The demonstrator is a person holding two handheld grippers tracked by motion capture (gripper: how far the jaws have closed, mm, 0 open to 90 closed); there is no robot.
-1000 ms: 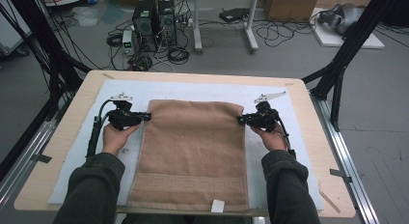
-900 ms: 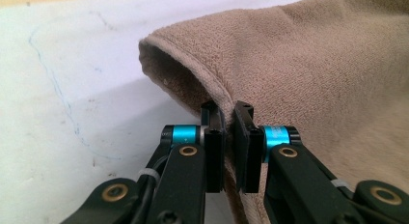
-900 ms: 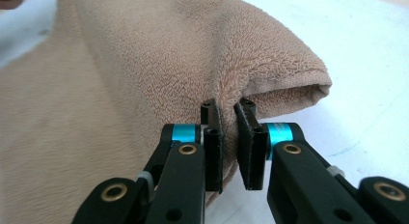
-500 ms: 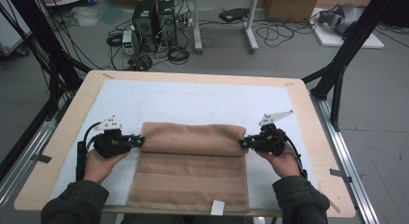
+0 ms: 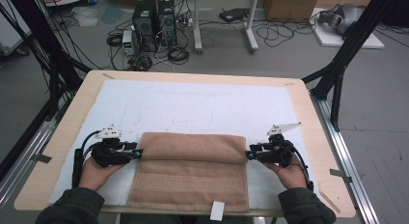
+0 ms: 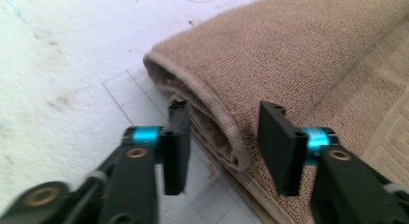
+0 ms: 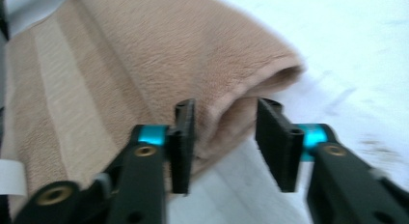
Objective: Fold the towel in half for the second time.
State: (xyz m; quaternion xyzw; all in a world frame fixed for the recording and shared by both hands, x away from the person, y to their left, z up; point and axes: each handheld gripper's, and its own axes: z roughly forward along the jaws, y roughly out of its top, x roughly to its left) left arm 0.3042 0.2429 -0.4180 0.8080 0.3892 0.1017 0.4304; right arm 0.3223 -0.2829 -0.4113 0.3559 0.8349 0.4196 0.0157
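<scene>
Tan towel point(image 5: 190, 173) lay on the white mat point(image 5: 193, 108) covering the tabletop point(image 5: 72, 122), its far half folded back over the near half. Left hand-held gripper point(image 5: 139, 153) sat at the fold's left end, jaws just been opening, parted, fold edge between them, pads clear of it. Right hand-held gripper point(image 5: 249, 156) at the fold's right end, likewise just opened, cloth loose between its jaws.
</scene>
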